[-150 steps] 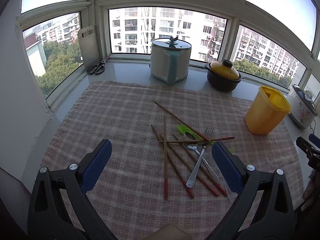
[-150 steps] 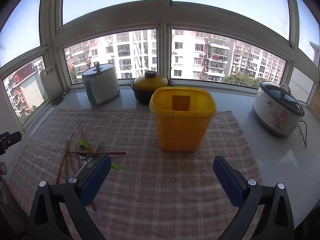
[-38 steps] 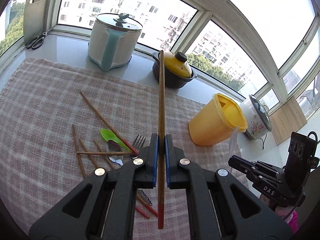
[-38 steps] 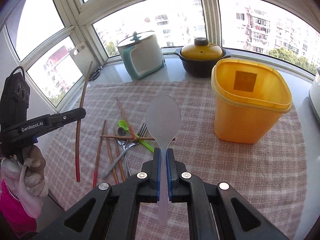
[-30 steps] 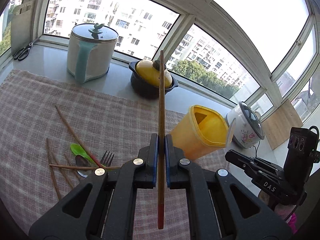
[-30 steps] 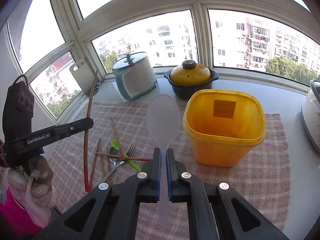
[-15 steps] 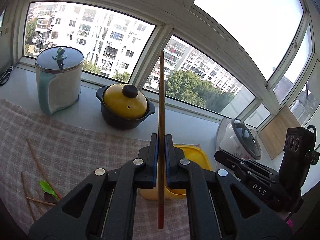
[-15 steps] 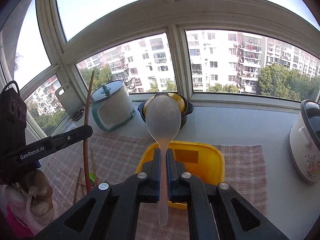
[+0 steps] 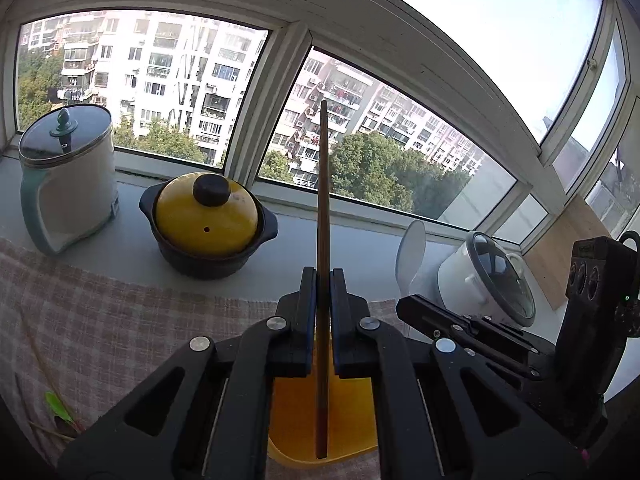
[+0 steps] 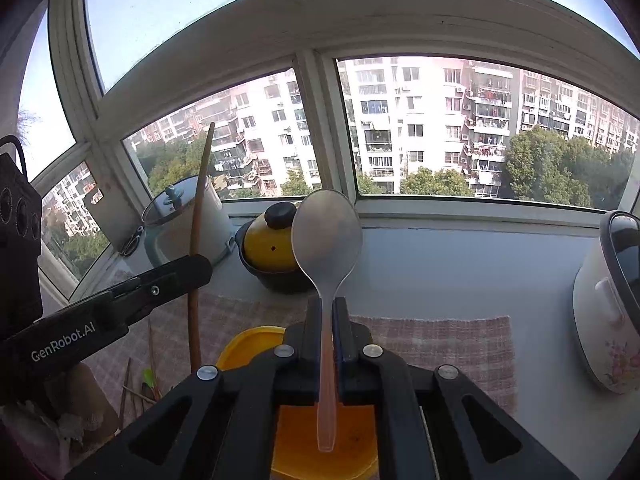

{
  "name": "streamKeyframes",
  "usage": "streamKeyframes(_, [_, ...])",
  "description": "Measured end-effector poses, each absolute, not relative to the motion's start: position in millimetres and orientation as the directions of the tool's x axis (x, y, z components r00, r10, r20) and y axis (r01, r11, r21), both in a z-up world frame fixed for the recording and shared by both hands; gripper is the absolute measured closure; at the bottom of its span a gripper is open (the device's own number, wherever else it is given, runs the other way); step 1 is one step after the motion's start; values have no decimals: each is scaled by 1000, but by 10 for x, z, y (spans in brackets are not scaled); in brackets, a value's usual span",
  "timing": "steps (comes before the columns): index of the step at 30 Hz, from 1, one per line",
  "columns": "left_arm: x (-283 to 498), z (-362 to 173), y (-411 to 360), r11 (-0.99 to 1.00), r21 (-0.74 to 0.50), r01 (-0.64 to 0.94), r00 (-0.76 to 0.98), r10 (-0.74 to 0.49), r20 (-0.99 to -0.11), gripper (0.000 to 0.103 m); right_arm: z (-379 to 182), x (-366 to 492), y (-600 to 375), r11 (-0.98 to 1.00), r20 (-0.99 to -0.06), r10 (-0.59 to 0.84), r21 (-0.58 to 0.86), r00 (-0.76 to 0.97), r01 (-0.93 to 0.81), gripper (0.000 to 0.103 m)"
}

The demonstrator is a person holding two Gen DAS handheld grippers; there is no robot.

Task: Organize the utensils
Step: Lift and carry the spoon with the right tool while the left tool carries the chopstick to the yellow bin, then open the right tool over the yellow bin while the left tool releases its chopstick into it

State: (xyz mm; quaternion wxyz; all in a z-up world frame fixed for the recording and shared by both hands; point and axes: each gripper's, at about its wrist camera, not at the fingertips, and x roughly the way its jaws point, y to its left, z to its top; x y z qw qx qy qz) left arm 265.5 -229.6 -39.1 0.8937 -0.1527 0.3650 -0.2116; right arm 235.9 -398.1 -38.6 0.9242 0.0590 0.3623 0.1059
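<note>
My left gripper (image 9: 322,280) is shut on a brown wooden chopstick (image 9: 322,200), held upright, its lower end over the open yellow container (image 9: 296,420). My right gripper (image 10: 326,308) is shut on a translucent white plastic spoon (image 10: 326,236), bowl up, its handle end over the yellow container (image 10: 296,432). The left gripper (image 10: 196,268) with its chopstick (image 10: 199,208) shows at left in the right wrist view. The spoon bowl (image 9: 412,252) shows at right in the left wrist view. Remaining chopsticks and a green spoon (image 9: 56,404) lie on the checked cloth at lower left.
A white pot with a glass lid (image 9: 64,176) and a yellow-lidded black pot (image 9: 208,224) stand on the sill behind. A white rice cooker (image 9: 492,280) stands at right. A checked cloth (image 9: 100,328) covers the table. Windows run close behind.
Both grippers have moved forward and over the yellow container, which now lies directly beneath them. The chopstick and the spoon stay gripped upright.
</note>
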Motion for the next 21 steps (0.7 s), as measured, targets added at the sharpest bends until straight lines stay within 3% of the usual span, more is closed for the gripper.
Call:
streamKeyframes(15, [2686, -559, -2430, 889, -366, 274, 637, -453, -624, 99, -545, 2406, -4026, 969, -674, 243, 196, 698, -149, 99])
streamKeyframes(16, [2677, -554, -2435, 892, -359, 274, 635, -449, -629, 99, -552, 2396, -4042, 971, -675, 236, 194, 699, -141, 93])
streamKeyframes(17, [2668, -548, -2430, 894, -354, 274, 634, -445, -632, 99, -552, 2385, -4054, 971, -675, 233, 194, 700, -137, 80])
streamKeyframes(18, [2659, -544, -2421, 895, -352, 272, 635, -442, -634, 99, -544, 2372, -4062, 972, -671, 231, 195, 705, -134, 76])
streamKeyframes(21, [2627, -536, -2370, 897, -354, 266, 637, -439, -633, 96, -522, 2336, -4071, 974, -669, 221, 187, 710, -128, 73])
